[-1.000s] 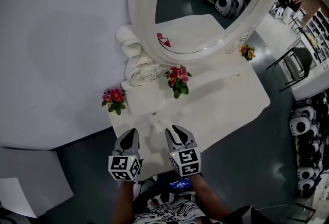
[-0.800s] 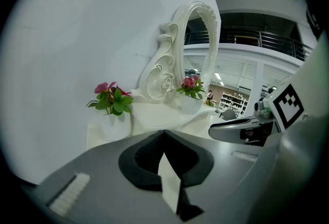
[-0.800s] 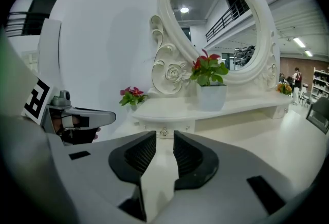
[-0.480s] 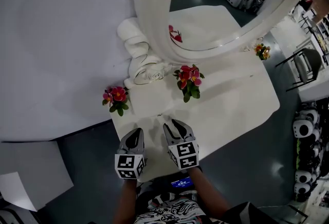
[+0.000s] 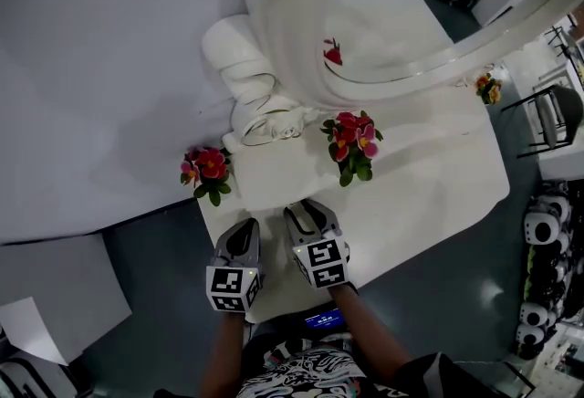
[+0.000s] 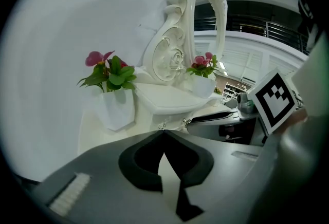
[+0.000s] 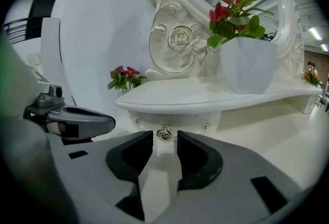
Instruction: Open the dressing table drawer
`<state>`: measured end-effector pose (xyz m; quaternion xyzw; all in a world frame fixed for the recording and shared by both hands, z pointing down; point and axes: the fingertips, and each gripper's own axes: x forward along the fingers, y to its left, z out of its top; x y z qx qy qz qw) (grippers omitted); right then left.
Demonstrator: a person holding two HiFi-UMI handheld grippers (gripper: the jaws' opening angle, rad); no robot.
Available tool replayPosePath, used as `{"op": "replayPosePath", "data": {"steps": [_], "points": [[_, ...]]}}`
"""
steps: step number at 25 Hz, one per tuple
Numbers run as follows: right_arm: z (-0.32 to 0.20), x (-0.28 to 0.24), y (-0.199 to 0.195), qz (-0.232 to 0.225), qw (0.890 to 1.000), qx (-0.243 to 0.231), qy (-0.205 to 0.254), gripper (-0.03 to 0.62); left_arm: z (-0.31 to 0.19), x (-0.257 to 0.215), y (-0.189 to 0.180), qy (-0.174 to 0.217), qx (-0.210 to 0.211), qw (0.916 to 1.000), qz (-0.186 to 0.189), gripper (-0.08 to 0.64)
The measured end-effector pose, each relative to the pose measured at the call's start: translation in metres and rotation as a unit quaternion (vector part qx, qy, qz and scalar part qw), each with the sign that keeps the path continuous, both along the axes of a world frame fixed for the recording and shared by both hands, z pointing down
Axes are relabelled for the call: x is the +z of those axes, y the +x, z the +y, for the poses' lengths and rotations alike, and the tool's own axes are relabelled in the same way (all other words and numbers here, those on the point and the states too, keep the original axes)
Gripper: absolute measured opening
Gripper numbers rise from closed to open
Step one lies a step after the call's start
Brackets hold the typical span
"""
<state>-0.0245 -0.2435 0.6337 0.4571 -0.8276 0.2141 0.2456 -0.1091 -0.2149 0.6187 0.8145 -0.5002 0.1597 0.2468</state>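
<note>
Right gripper [image 7: 165, 136], jaws just opened and empty, faces the drawer knob [image 7: 164, 132]; advance straight, then clamp. Left gripper [image 6: 163, 132] clenched, empty.

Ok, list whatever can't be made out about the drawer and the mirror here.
- head view: the drawer front and drawer knob are hidden beneath the overhang of the raised shelf.
- right gripper view: the drawer's edges are white on white, so no seam is traceable.
- head view: the top of the mirror is cut off by the upper edge.
</note>
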Motion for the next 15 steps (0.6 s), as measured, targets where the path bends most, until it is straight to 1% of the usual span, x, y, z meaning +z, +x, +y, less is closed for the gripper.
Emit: {"op": "replayPosePath", "data": {"steps": [2, 4, 6, 15], "points": [[-0.003, 0.0041, -0.0034, 0.0, 1.0, -0.005, -0.006, 0.139, -0.0021, 0.001, 0.0003, -0.002, -0.002, 1.0, 0.001, 0.002], [-0.006, 0.0062, -0.0065, 0.003, 1.0, -0.011, -0.007, 0.112, -0.0032, 0.0013, 0.0003, -0.002, -0.002, 1.0, -0.001, 0.002], [-0.0072, 0.0068, -0.0084, 0.009, 1.0, -0.018, -0.006, 0.098, -0.0034, 0.0016, 0.0002, -0.004, -0.002, 1.0, -0.001, 0.002], [-0.0021, 0.0083, -0.0074, 0.018, 0.999, -0.022, -0.019, 0.095, -0.0027, -0.0016, -0.0017, -0.002, -0.005, 1.0, -0.003, 0.002]]}}
